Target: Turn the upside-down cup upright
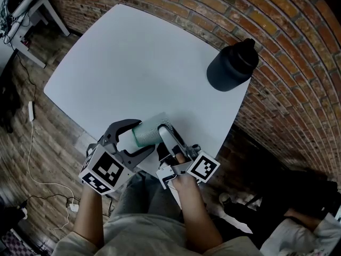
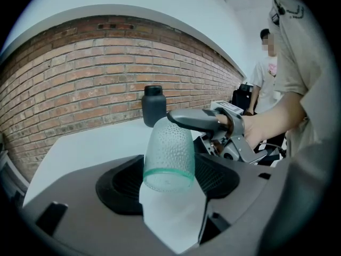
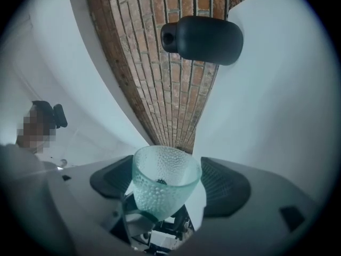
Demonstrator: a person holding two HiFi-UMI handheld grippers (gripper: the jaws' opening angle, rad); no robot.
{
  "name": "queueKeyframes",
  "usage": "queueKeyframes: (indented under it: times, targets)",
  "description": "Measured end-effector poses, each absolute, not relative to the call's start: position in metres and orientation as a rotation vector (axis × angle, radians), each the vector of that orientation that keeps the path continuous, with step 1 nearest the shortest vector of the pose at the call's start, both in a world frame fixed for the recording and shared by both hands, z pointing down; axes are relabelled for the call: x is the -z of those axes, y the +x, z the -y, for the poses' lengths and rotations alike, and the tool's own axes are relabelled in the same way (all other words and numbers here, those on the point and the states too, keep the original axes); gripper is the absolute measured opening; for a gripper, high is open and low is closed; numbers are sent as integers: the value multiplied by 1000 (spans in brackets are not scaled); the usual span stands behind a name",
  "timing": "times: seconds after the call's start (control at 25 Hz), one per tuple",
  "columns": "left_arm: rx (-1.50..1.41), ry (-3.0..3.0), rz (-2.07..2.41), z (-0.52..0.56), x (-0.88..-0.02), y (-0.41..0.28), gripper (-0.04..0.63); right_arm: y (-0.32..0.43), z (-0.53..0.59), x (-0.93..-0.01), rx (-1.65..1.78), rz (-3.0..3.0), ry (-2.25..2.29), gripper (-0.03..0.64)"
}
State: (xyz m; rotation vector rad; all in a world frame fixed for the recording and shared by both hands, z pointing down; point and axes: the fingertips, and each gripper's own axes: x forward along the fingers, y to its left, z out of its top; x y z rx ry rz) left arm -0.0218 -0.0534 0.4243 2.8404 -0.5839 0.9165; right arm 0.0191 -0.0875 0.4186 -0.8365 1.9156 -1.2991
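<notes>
Right gripper is clamping the closed base end of the cup, and left gripper is clasping the green-banded rim end. The dimpled, see-through cup is lying on its side between the two, over the near edge of the white table. From the head view only one grey finger of the right gripper is showing along the cup; its partner is lying out of sight underneath. The left gripper view is catching that same finger resting across the base, with the person's hand behind it. Whether the cup is touching the tabletop or hanging just above it is hard to make out. Each gripper's own view is showing the cup filling the gap between the dark pads, hiding most of the other gripper behind it. Well apart, near the far right corner, a dark lidded bottle is standing beside the brick wall. Another person is appearing partly cut off in the left gripper view.
</notes>
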Motion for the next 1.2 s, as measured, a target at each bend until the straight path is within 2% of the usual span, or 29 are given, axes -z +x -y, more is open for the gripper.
queueKeyframes:
  times: [0.44, 0.96, 1.0, 1.2]
  targets:
    - [-897, 2836, 591, 55, -421, -23, 299, 23, 89, -417, 1270, -1925, -866, 410]
    - [-904, 2831, 590, 57, -422, -26, 298, 49, 78, -402, 1145, -2151, -1106, 408]
    - [-907, 2829, 590, 58, -422, -26, 298, 51, 76, -399, 1116, -2190, -1141, 396]
    - [-931, 2820, 592, 58, -424, -27, 298, 59, 70, -380, 919, -2356, -1316, 118]
